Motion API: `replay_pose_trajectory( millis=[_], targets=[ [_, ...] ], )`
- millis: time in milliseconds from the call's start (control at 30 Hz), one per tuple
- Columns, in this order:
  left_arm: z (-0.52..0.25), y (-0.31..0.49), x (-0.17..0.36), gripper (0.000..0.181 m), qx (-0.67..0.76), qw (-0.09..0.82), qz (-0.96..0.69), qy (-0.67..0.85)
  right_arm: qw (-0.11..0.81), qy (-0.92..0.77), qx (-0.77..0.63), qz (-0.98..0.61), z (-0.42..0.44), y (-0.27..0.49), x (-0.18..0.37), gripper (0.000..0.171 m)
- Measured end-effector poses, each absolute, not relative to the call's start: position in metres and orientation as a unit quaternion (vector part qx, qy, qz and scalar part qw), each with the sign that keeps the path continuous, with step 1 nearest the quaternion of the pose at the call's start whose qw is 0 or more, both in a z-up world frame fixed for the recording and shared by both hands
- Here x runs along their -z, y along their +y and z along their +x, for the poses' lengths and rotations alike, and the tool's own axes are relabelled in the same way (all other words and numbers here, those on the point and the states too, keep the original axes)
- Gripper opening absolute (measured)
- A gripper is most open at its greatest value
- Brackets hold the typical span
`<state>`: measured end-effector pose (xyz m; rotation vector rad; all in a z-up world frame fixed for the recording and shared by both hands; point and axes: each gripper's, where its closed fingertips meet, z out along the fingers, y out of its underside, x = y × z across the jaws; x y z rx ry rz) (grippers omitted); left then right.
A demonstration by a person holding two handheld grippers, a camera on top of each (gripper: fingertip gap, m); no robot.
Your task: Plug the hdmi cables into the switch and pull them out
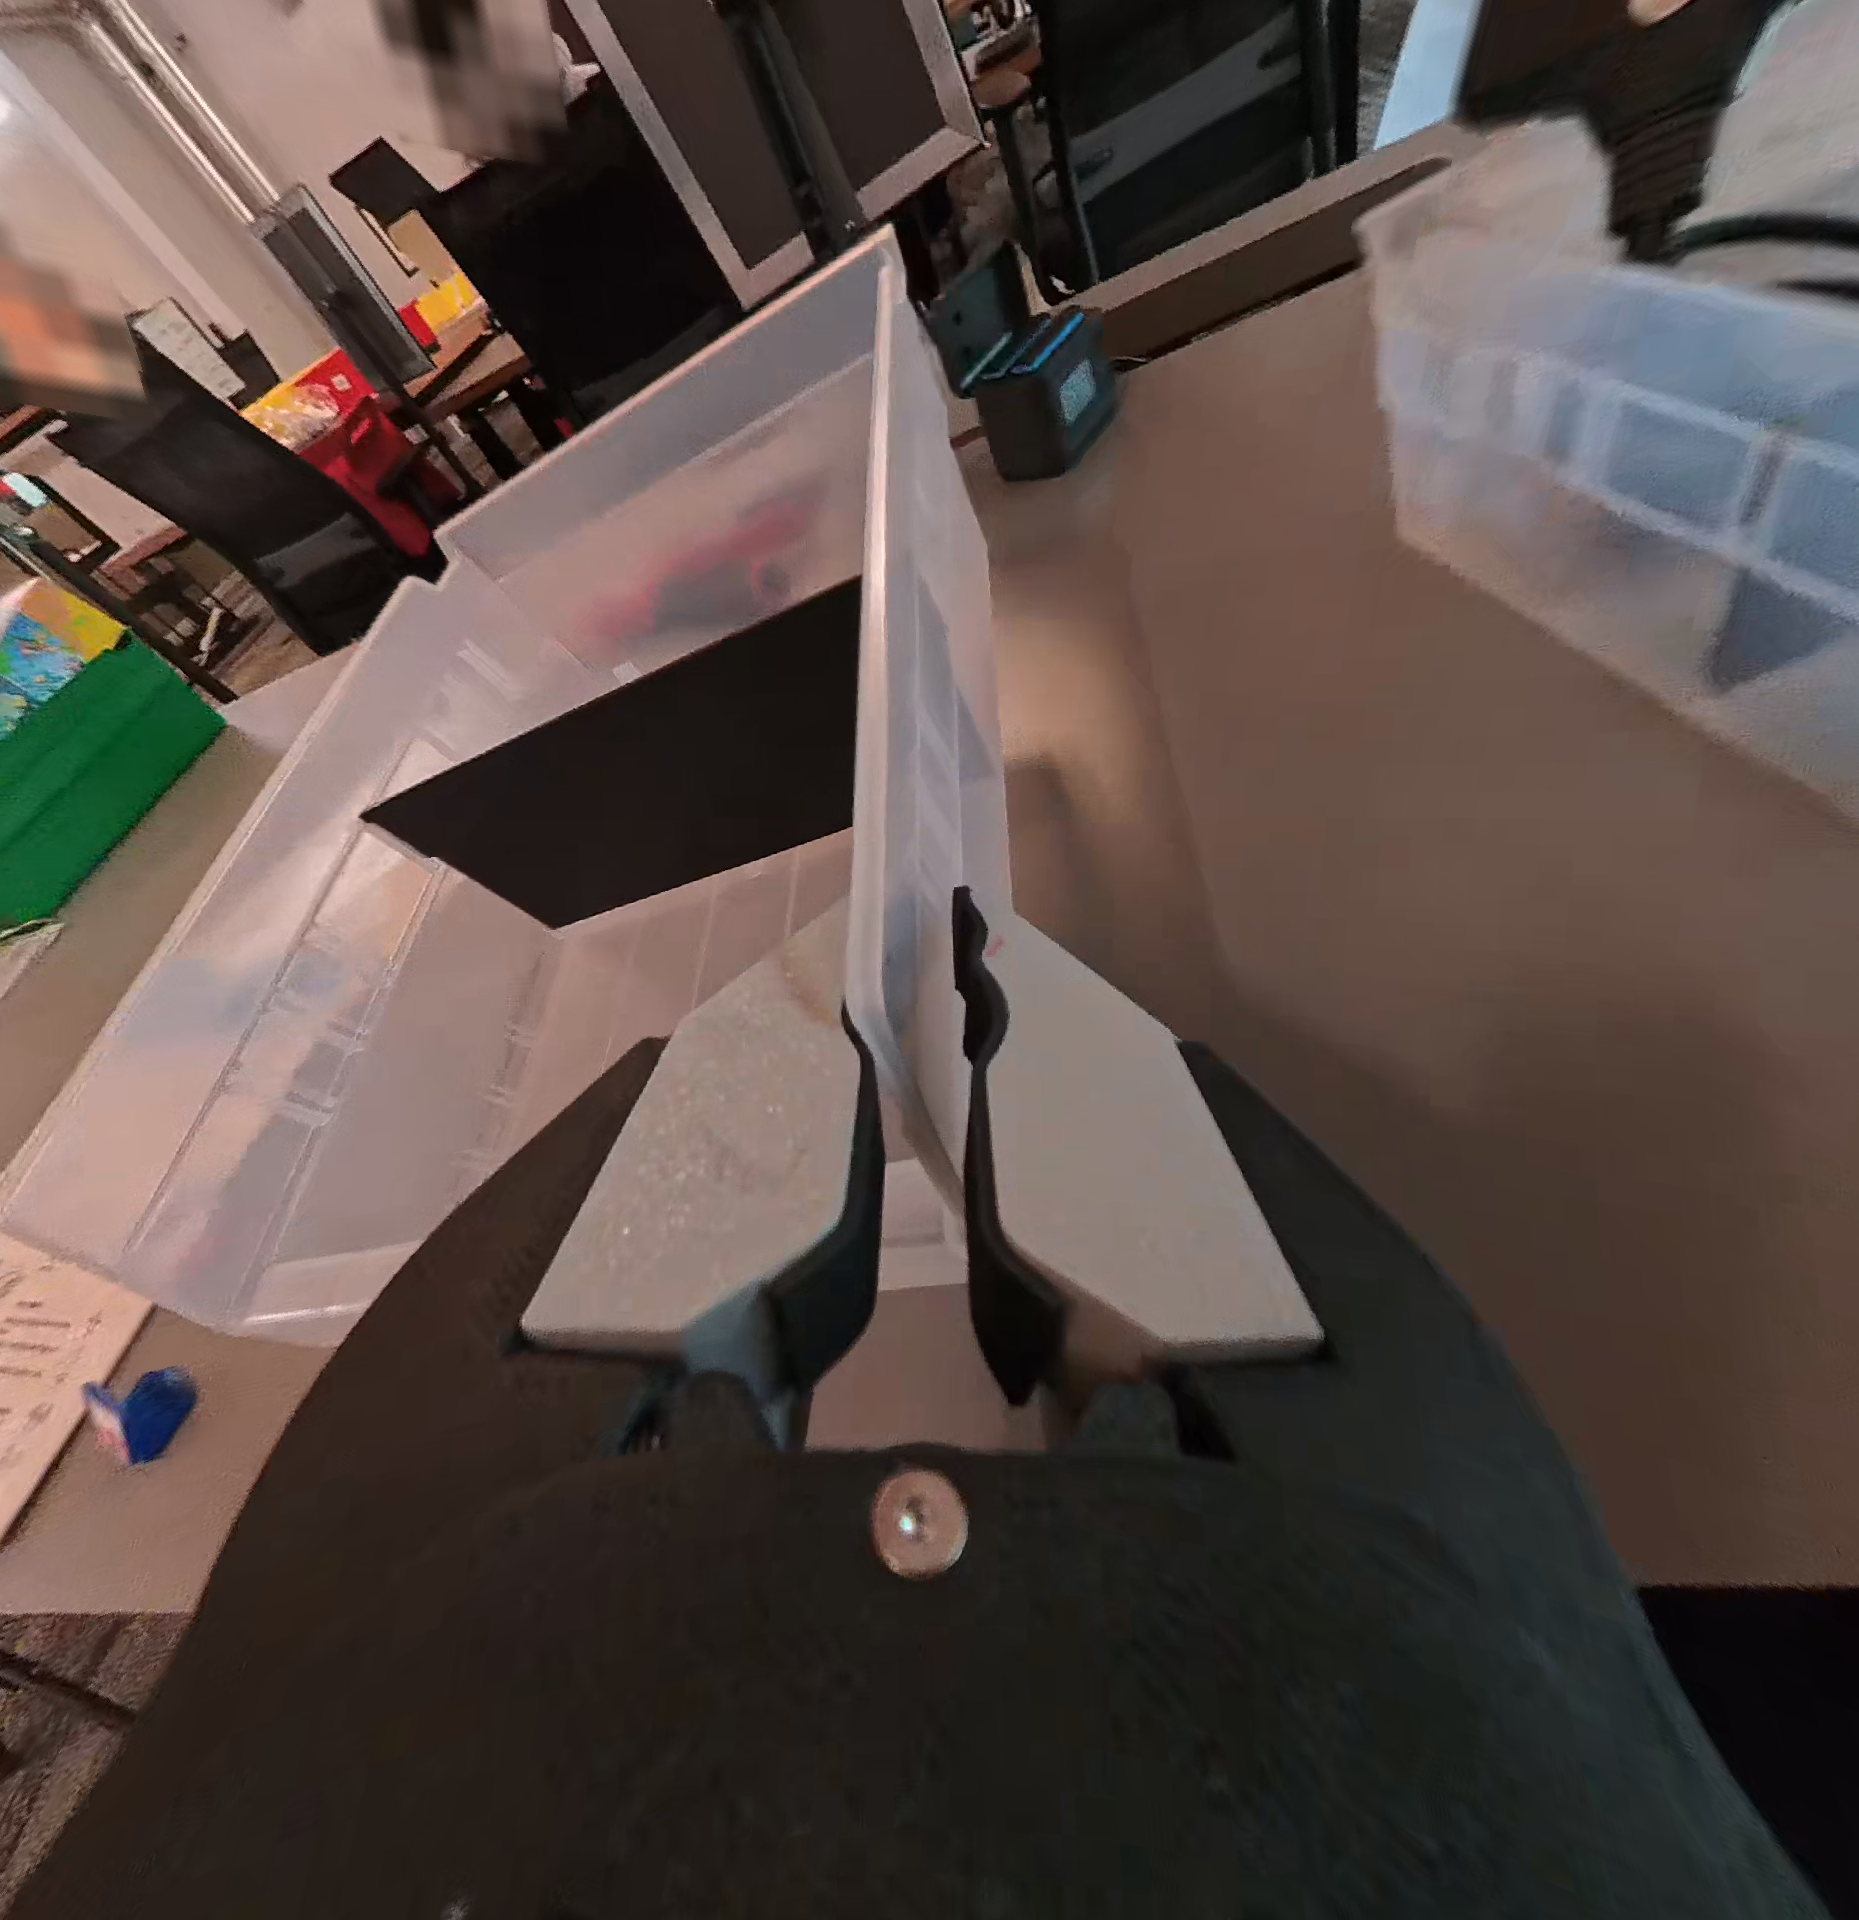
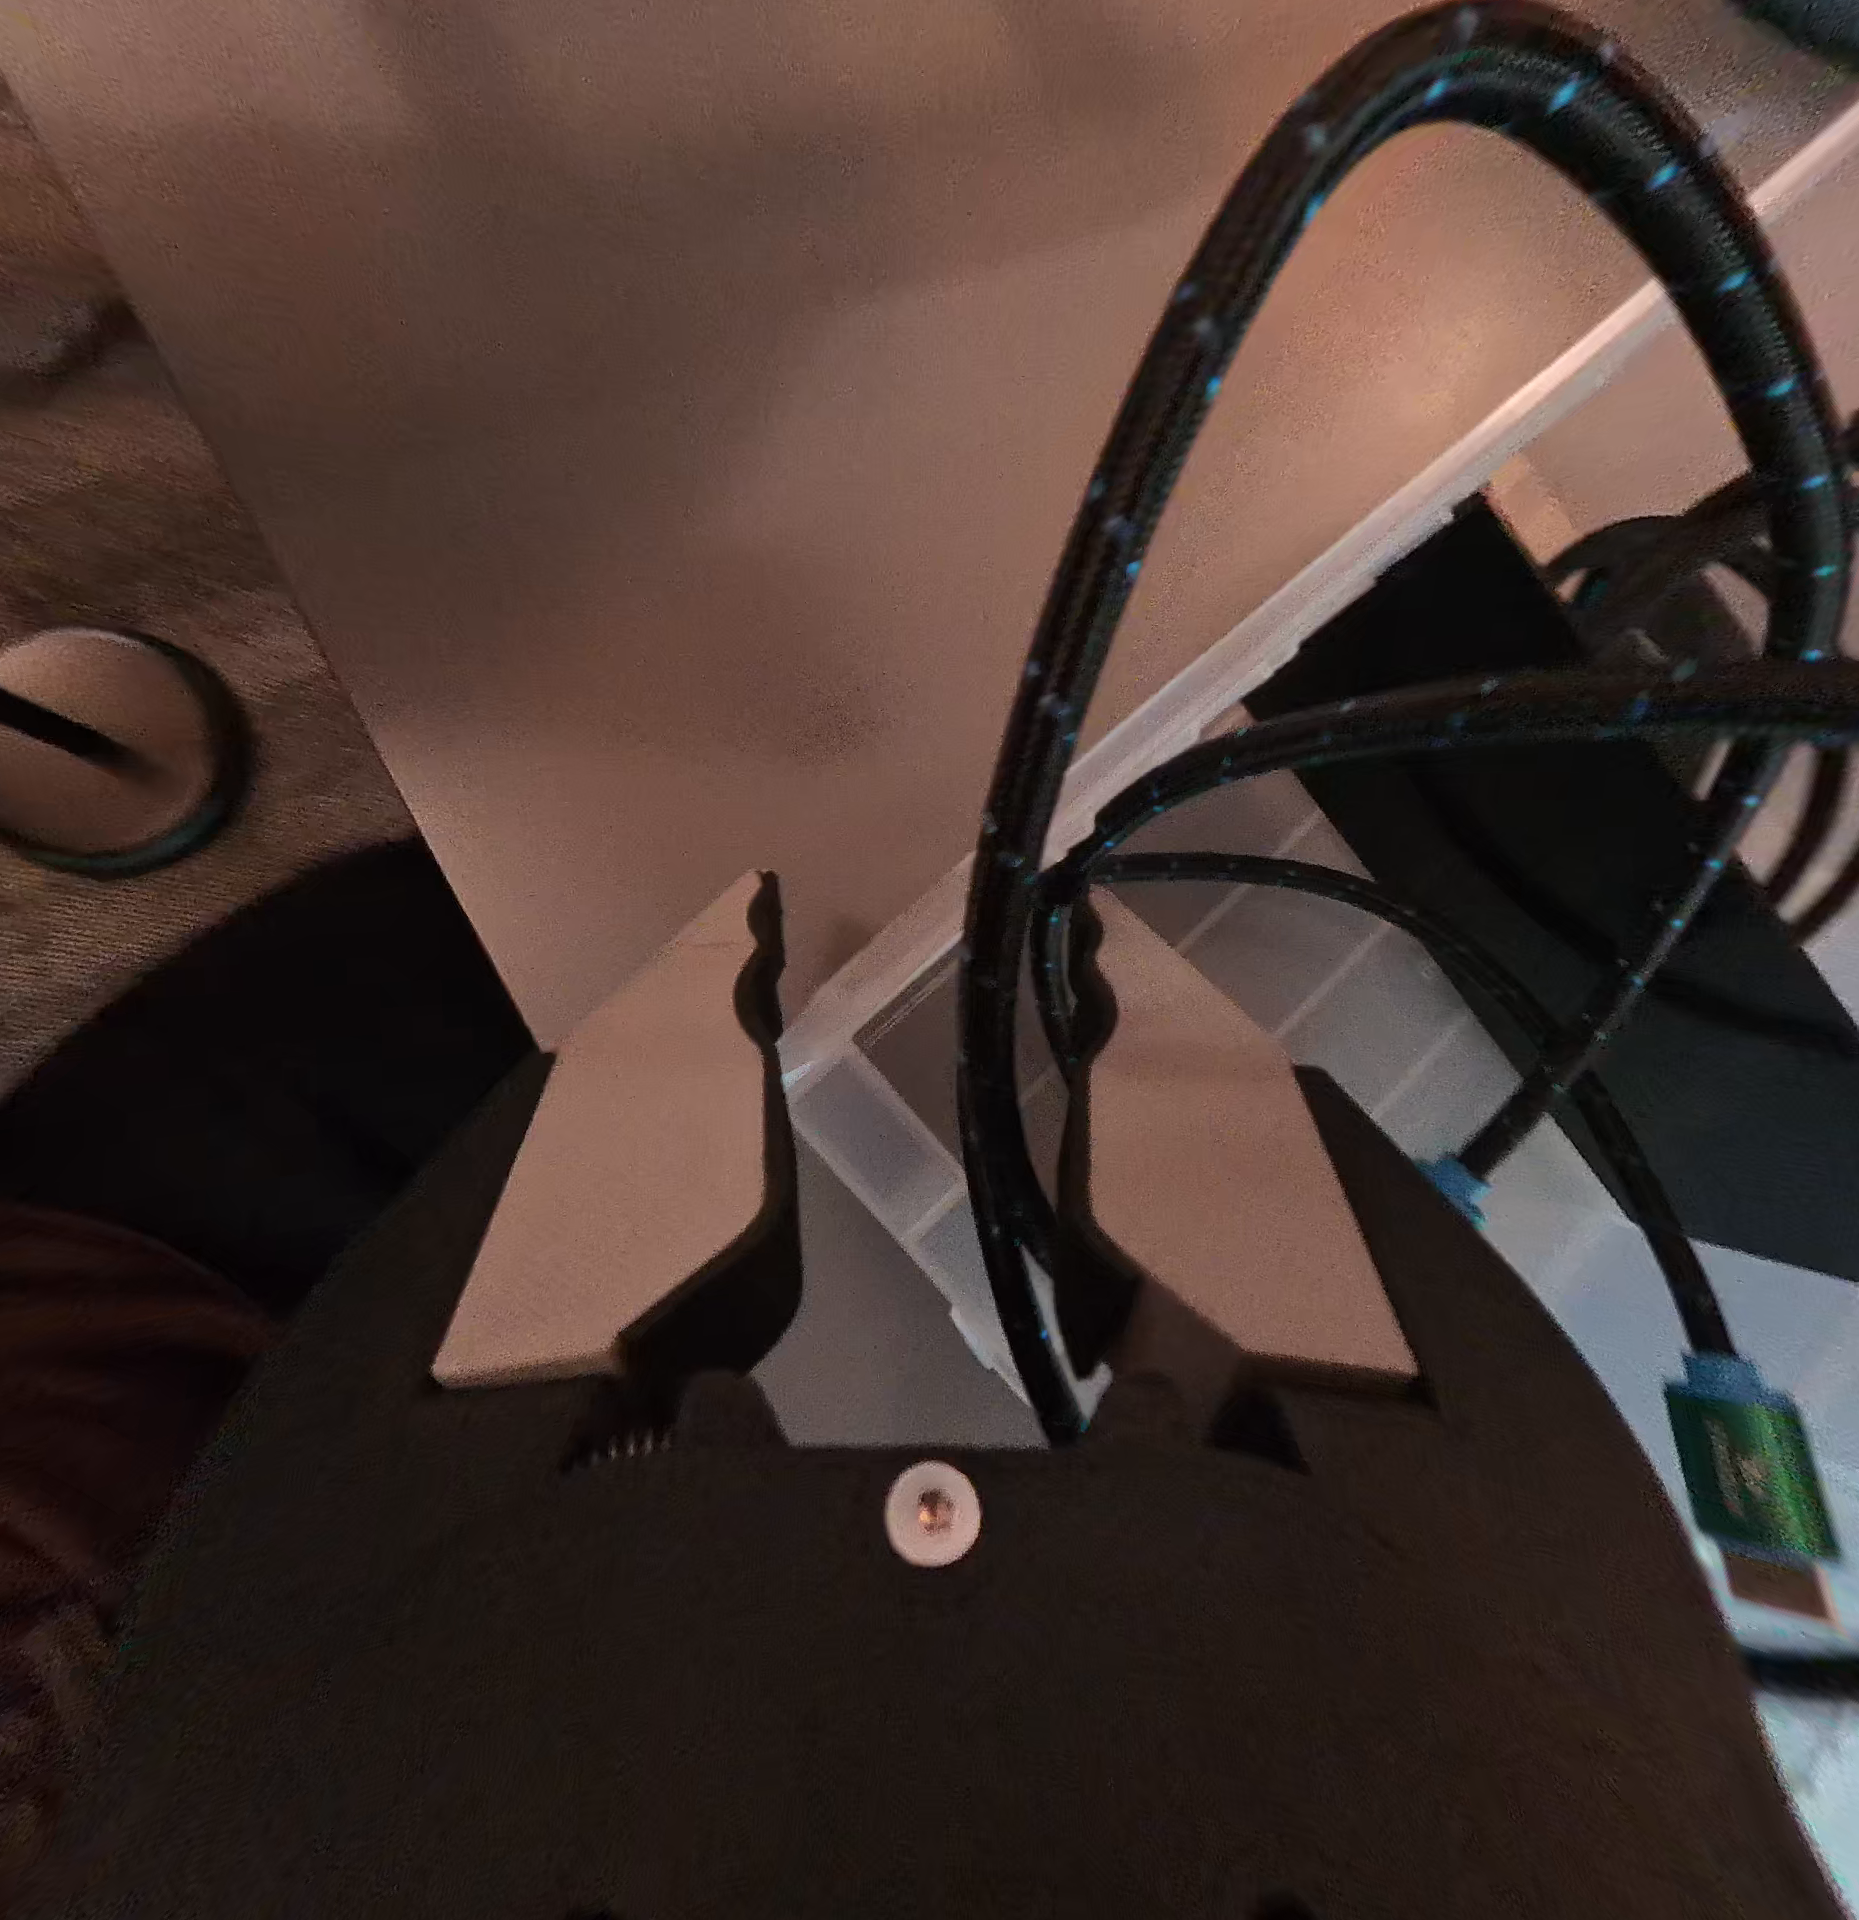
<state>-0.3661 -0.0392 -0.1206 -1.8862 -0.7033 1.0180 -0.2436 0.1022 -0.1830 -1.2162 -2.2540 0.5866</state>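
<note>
left tongs (image 1: 920,997): pinching the thin side wall of a clear plastic bin (image 1: 909,665), one finger on each face of it, right at the rim
that bin: sits on the tan tabletop (image 1: 1320,935); there's a flat black panel (image 1: 634,758) lying inside it, and something red (image 1: 707,582) shows blurry through the far wall, can't really say what
second clear bin (image 1: 1631,436): off to the right on the same tabletop, well apart from the held one, pretty motion-blurred
right tongs (image 2: 930,940): spread apart, not squeezing anything
hdmi cables (image 2: 1018,935): black braided with little blue flecks, a bundle rises between the right tongs' fingers, hugging the right-hand finger, then loops up and over to the right
cable plug (image 2: 1751,1475): green and blue body with a metal tip, hanging loose at the lower right over the clear bin (image 2: 904,1143) underneath
black box in the bin (image 2: 1590,831): looks like it might be the switch, but honestly it's too dark to be sure; more cable is coiled just past it
small dark case with blue trim (image 1: 1050,395): on the tabletop behind the left bin
blue cap-like thing (image 1: 146,1413): lower left, beside a printed sheet (image 1: 21,1382)
</note>
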Motion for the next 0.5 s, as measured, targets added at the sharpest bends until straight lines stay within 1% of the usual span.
replay_pose_trajectory(
  millis=[67,133,167,233,267,333,433,500],
  targets=[
    [-0.368,-0.043,0.116,0.006,-0.414,0.433,-0.749,-0.282,0.229,-0.834,-0.247,-0.438,-0.271,0.068,0.183,0.062],
    [-0.370,-0.048,0.111,0.006,-0.418,0.441,-0.741,-0.285,0.225,-0.829,-0.273,-0.434,-0.301,0.039,0.182,0.068],
    [-0.371,-0.052,0.108,0.006,-0.420,0.445,-0.738,-0.287,0.228,-0.822,-0.281,-0.439,-0.313,0.029,0.180,0.068],
    [-0.370,-0.062,0.099,0.006,-0.425,0.452,-0.728,-0.291,0.245,-0.804,-0.314,-0.442,-0.320,0.012,0.163,0.054],
    [-0.369,-0.069,0.093,0.006,-0.430,0.456,-0.723,-0.293,0.256,-0.796,-0.348,-0.423,-0.316,0.002,0.147,0.056],
    [-0.367,-0.082,0.079,0.006,-0.441,0.467,-0.707,-0.295,0.281,-0.783,-0.402,-0.381,-0.299,-0.007,0.117,0.068],
    [-0.359,-0.094,0.057,0.003,-0.460,0.486,-0.683,-0.293,0.280,-0.789,-0.413,-0.358,-0.268,0.007,0.096,0.082],
    [-0.350,-0.097,0.039,0.003,-0.478,0.495,-0.671,-0.277,0.282,-0.793,-0.409,-0.354,-0.248,0.033,0.085,0.081]
  ],
)
